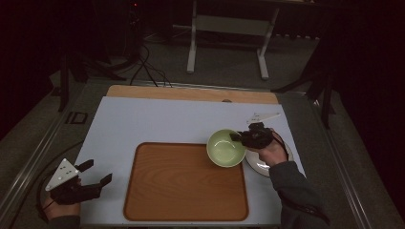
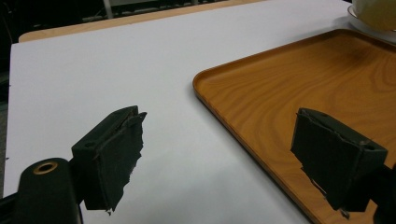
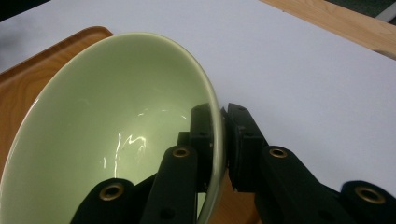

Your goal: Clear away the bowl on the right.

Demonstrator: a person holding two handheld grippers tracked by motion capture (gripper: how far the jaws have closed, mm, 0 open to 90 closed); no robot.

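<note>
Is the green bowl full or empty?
Empty: the bowl's glossy green inside shows bare, and the right gripper pinches its rim.

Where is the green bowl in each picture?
High view: the green bowl sits right of centre, at the wooden tray's far right corner, with the right gripper shut on its rim.
Left gripper view: its bottom peeks in at the top right corner.
Right gripper view: big, left of centre.
Shared landmark: the wooden tray.

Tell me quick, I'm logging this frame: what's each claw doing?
Left claw: open, holding nothing.
Right claw: closed on the green bowl rim, one jaw inside, one outside.
</note>
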